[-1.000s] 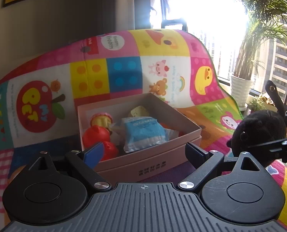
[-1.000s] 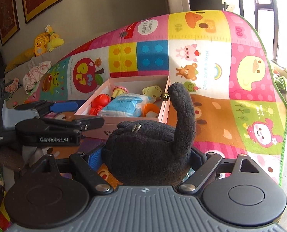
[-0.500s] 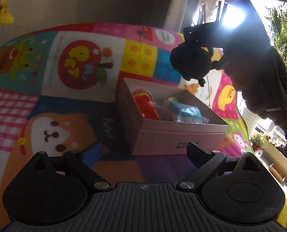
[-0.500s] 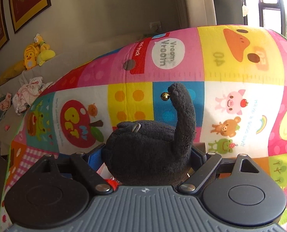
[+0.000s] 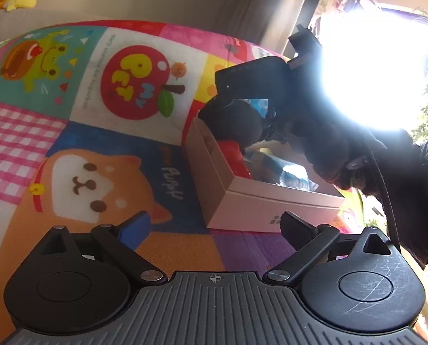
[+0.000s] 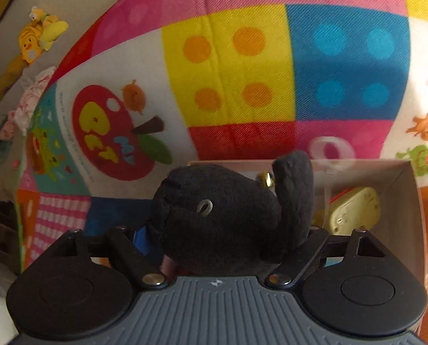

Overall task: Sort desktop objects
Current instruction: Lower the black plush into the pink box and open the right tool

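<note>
**Holding the plush above the box**

Gripping the black plush (image 6: 228, 218) between its fingers, the right gripper (image 6: 222, 247) hung over the pink box (image 6: 409, 189), which lay on the play mat (image 6: 228, 66). The plush filled the gap between both fingers, its tail raised and a small gold bell (image 6: 265, 178) beside the tail. A cream-coloured toy (image 6: 355, 210) lay inside the box near its far right corner.

From the left wrist view, the right gripper (image 5: 234, 115) and the plush (image 5: 237, 126) were above the far end of the box (image 5: 271, 207). Red toys (image 5: 234, 155) and a blue packet (image 5: 291, 172) lay inside. The left gripper (image 5: 214, 227) stood just short of the box's near edge, fingers spread wide and holding nothing, over the mat (image 5: 70, 132). Window glare washed out the upper right.
</note>
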The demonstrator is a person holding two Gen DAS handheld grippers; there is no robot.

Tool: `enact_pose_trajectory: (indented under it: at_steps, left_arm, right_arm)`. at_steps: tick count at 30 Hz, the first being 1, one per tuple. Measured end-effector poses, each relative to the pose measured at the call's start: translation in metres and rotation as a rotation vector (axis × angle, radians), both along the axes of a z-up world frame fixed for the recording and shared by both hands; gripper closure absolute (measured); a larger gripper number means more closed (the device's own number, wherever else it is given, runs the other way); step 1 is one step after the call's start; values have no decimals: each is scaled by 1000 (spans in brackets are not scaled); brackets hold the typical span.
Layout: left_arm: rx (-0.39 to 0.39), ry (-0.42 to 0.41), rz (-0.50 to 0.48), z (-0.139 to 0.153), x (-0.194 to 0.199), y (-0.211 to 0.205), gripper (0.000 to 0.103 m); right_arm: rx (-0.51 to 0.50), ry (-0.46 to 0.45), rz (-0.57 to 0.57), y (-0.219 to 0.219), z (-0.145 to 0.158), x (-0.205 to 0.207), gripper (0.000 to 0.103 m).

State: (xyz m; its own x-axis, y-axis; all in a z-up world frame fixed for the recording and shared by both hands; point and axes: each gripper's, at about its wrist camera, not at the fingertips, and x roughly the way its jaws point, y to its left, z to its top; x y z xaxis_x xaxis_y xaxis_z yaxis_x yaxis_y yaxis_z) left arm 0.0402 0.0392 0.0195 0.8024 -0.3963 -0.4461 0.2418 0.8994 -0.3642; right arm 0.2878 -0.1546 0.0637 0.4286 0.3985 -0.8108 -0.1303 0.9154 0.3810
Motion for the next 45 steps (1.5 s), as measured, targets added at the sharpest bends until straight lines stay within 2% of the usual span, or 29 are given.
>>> enact_pose_trajectory:
  at_steps: [2, 4, 7, 11, 12, 14, 16, 18, 20, 23, 24, 26, 27, 30, 33, 35, 37, 41, 45]
  left_arm:
    - [-2, 1, 5, 0, 0, 2, 3]
    - [-7, 4, 6, 0, 0, 2, 3]
    - [-14, 10, 4, 0, 2, 2, 2]
    - [-16, 22, 4, -1, 4, 1, 2]
    - [-14, 24, 5, -2, 4, 1, 2]
    - [-11, 27, 7, -2, 4, 1, 2]
    - [-9, 31, 8, -3, 5, 0, 2]
    - [-9, 36, 8, -5, 5, 0, 1]
    - [-9, 39, 6, -5, 6, 0, 1]
    - [-9, 37, 6, -5, 5, 0, 1]
    - [-9, 37, 7, -5, 5, 0, 1]
    - [-14, 36, 12, -4, 4, 2, 1]
    - [-18, 36, 14, -4, 4, 3, 1]
    - [-39, 34, 17, -3, 5, 5, 1]
    - [-33, 37, 9, -3, 6, 4, 1]
    - [-25, 39, 4, -4, 6, 2, 1]
    - [-19, 43, 4, -5, 6, 1, 1]
    - [-10, 49, 3, -7, 7, -1, 1]
    - [-6, 51, 10, -9, 7, 0, 1]
  right_arm:
    - [-4, -8, -6, -7, 4, -8, 6]
    - [-13, -38, -22, -19, 13, -17, 4]
    - [-18, -130, -68, -41, 36, -30, 0]
    - [-70, -270, -156, -60, 56, -35, 0]
    - [-81, -294, -163, -60, 58, -36, 3]
    - [-86, -315, -143, -55, 59, -37, 22]
    - [-46, -325, -108, -50, 61, -41, 24]
    - [-58, -328, -54, -33, 57, -44, 18]
    - [-130, -346, -18, -12, 49, -47, 3]
    - [-258, -330, 39, 19, 25, -44, 3]
    - [-290, -317, 58, 24, 18, -44, 6]
    - [-394, -337, 60, 28, 11, -43, 29]
    - [-372, -337, 52, 20, 12, -40, 30]
    - [-153, -224, -72, -28, 12, -22, 31]
    - [-36, -136, -152, -58, -2, -10, 31]
    - [-56, -141, -174, -58, -10, -16, 31]
    - [-105, -174, -148, -45, -10, -23, 32]
    - [-17, -125, -72, -32, -10, -27, 32]
    - [-103, -130, -86, -32, -9, -25, 29]
